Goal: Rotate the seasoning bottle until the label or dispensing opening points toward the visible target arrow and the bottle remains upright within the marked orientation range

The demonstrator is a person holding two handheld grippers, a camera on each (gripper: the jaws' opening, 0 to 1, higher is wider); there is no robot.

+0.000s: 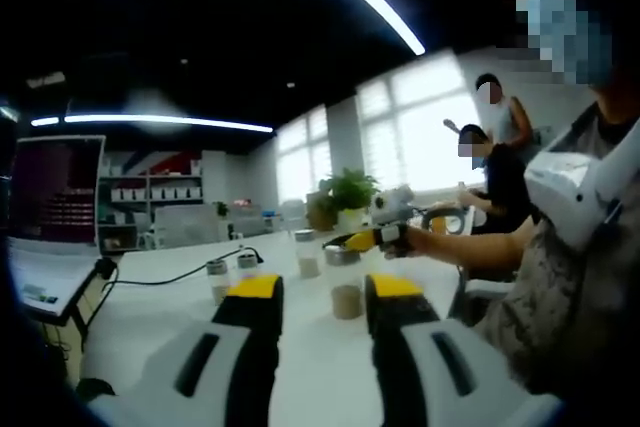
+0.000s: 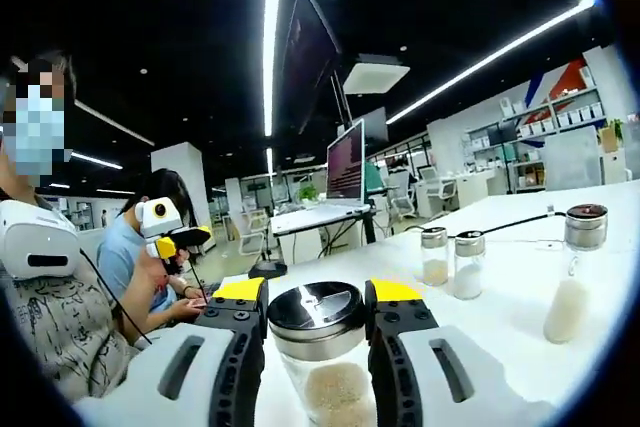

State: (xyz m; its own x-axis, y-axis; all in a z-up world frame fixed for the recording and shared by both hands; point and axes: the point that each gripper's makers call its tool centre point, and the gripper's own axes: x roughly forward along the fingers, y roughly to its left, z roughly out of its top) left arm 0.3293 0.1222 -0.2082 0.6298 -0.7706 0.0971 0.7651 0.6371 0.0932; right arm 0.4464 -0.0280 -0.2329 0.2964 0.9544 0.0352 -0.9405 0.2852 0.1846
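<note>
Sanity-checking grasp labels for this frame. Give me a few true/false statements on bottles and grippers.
1. The right gripper has a bottle between its fingers. True: the seasoning bottle with a shiny dark cap sits between them.
2. The left gripper grips a bottle. False: its fingers are apart with nothing between them; the bottles stand further off on the table.
3. The gripped bottle lies on its side. False: it stands upright, cap up.
4. Two small shakers stand side by side on the table. True.
5. The tall bottle at right is full to the cap. False: white grains fill only its lower part.
6. An open laptop sits at the table's edge. True.
</note>
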